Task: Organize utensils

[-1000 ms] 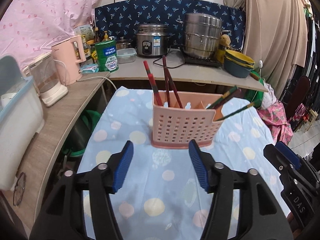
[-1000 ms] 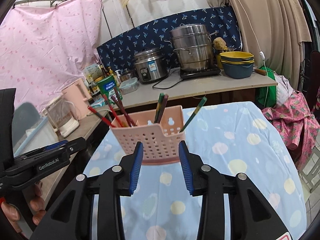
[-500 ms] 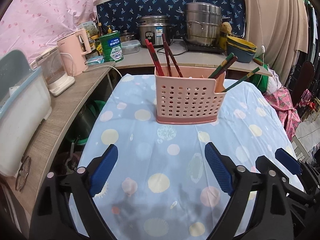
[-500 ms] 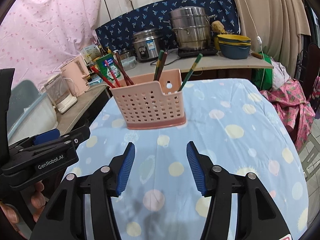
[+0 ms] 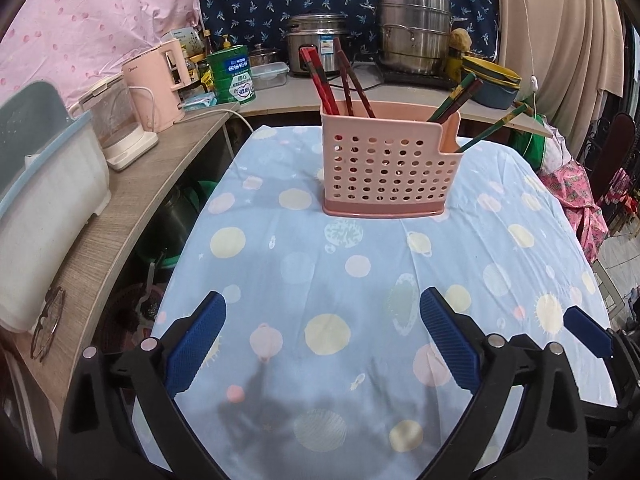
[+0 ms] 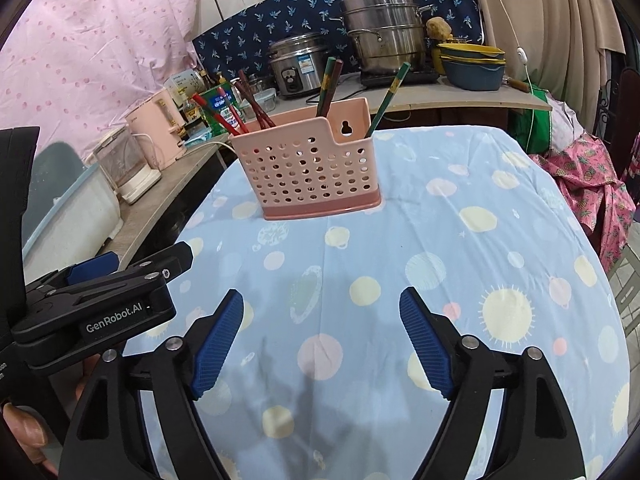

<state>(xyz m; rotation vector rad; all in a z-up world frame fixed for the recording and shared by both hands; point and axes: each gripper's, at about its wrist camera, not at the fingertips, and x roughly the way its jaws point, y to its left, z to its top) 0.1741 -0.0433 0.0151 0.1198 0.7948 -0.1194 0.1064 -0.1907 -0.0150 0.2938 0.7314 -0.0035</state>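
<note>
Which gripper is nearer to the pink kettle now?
Left. The left gripper sits on the side where the pink kettle stands; the right gripper is farther across the table.

Cloth lies bare before both tools — only the caddy ahead

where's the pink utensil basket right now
In both wrist views the pink basket stands upright on the spotted tablecloth, toward its far end, before the counter.

utensil basket on table, chopsticks in it, counter left, cookers behind
</note>
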